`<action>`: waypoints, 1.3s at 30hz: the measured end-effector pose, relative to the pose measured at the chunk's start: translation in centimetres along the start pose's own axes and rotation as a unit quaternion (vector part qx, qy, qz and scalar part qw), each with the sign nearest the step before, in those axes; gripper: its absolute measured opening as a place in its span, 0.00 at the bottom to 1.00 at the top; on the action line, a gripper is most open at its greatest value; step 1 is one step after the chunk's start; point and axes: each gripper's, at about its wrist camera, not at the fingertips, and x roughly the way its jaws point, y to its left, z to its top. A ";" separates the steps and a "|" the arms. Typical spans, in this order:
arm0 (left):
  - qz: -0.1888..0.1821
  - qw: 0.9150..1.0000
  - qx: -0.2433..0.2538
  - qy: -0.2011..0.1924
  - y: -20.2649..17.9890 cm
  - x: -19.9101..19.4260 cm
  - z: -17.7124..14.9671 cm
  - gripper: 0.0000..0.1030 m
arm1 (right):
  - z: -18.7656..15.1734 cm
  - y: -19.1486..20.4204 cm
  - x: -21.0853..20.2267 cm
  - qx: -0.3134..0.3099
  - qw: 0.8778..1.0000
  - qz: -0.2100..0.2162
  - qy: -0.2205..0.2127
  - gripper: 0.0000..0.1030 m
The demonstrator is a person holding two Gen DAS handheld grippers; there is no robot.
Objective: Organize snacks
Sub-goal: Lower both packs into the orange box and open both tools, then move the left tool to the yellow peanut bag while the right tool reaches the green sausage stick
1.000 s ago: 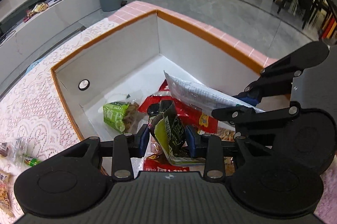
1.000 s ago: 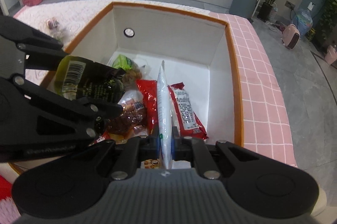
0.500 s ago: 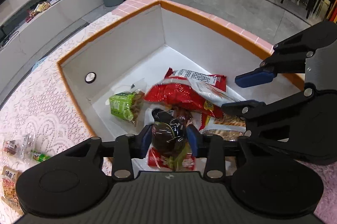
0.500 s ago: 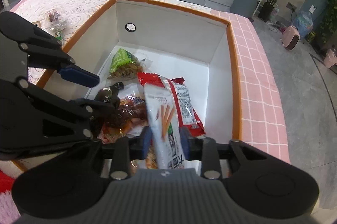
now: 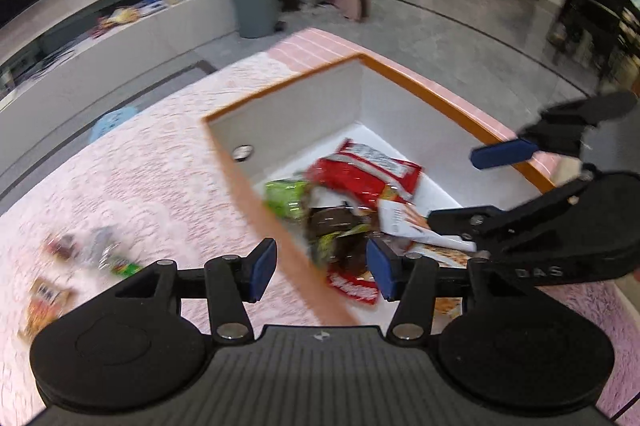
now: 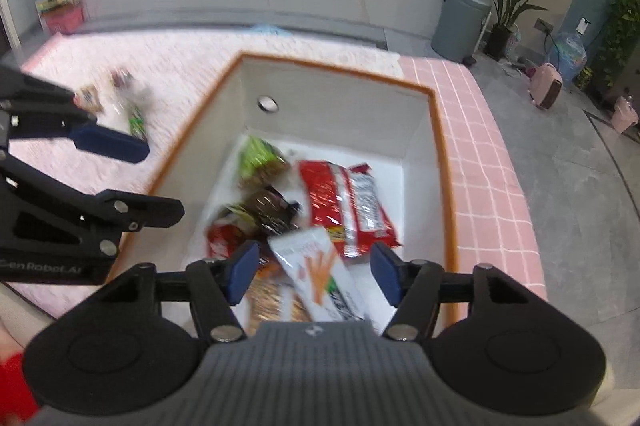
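Note:
A white bin with an orange rim (image 5: 436, 98) (image 6: 336, 66) holds several snack packs: a red bag (image 5: 360, 174) (image 6: 344, 206), a green pack (image 5: 286, 198) (image 6: 256, 156), a dark brown-green pack (image 5: 336, 230) (image 6: 268, 210) and a white stick-snack pack (image 6: 316, 274) (image 5: 404, 222). My left gripper (image 5: 320, 272) hangs above the bin's left rim, its jaws opening, nothing pressed between them. My right gripper (image 6: 314, 276) is above the near part of the bin, its jaws opening too; the white pack lies loose below them.
Several small snack packs (image 5: 84, 258) (image 6: 128, 106) lie on the pink lace tablecloth (image 5: 140, 186) left of the bin. Pink tiled edging (image 6: 484, 162) borders the bin's right side, then grey floor. A grey waste bin (image 6: 460, 22) and a long counter stand behind.
Both grippers let go of their packs, opened and rose. The dark pack and the white stick-snack pack now lie in the bin. The left gripper shifted left over the rim.

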 end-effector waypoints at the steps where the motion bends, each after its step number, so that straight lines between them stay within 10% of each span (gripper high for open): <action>1: 0.006 1.000 -0.011 -0.006 0.5 -0.5 -0.1 0.59 | -0.1 0.5 -0.4 0.006 1.000 0.006 -0.011 0.59; 13: 0.074 0.987 -0.123 -0.070 8.2 -5.1 -3.2 0.59 | 1.0 8.0 -1.6 0.041 0.992 0.063 -0.106 0.64; 21: 0.092 0.978 -0.163 -0.092 12.1 -6.0 -6.0 0.70 | 1.6 13.9 0.9 0.043 0.988 0.092 -0.119 0.65; 24: 0.098 0.974 -0.181 -0.092 13.4 -5.9 -7.3 0.73 | 1.7 15.7 2.2 0.040 0.986 0.105 -0.123 0.87; 39: 0.097 0.961 -0.237 -0.108 20.6 -4.3 -11.0 0.79 | 4.0 20.1 8.0 0.025 0.988 0.089 -0.123 0.87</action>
